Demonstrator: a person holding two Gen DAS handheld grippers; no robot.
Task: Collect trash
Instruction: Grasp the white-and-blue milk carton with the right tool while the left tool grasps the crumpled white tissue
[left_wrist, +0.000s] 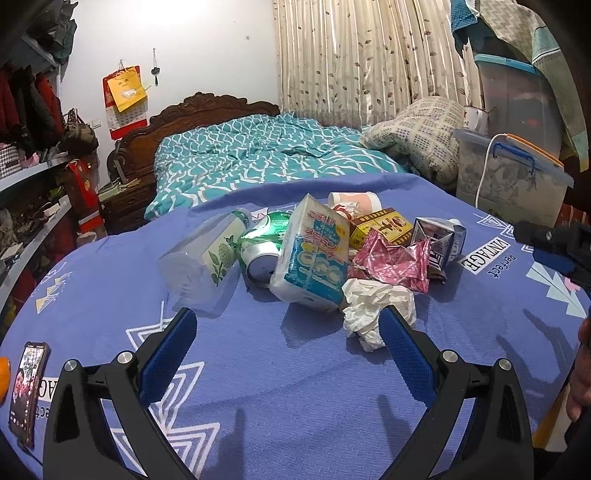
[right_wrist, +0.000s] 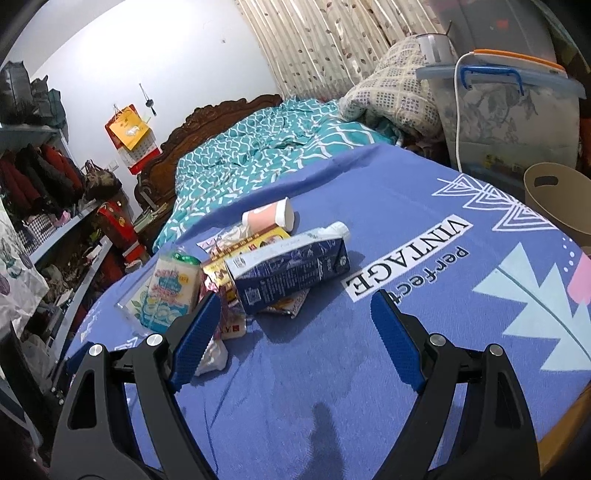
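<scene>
The left gripper (left_wrist: 288, 325) is held with its blue-padded jaws spread wide and empty above a purple printed tablecloth (left_wrist: 295, 398), a crumpled white tissue (left_wrist: 373, 310) lying just beside its right finger. The right gripper (right_wrist: 291, 314) is likewise spread apart and empty, pointed at a dark blue carton (right_wrist: 288, 273) lying on its side. The trash is heaped at the middle of the table: a clear plastic bottle (left_wrist: 203, 258), a green can (left_wrist: 262, 247), a tissue pack (left_wrist: 314, 254), a pink foil wrapper (left_wrist: 391, 262), a yellow box (left_wrist: 380, 225) and a tipped paper cup (right_wrist: 269, 218). A beige bin (right_wrist: 557, 199) is seen past the table's right edge, and a phone (left_wrist: 27, 391) at its near left.
</scene>
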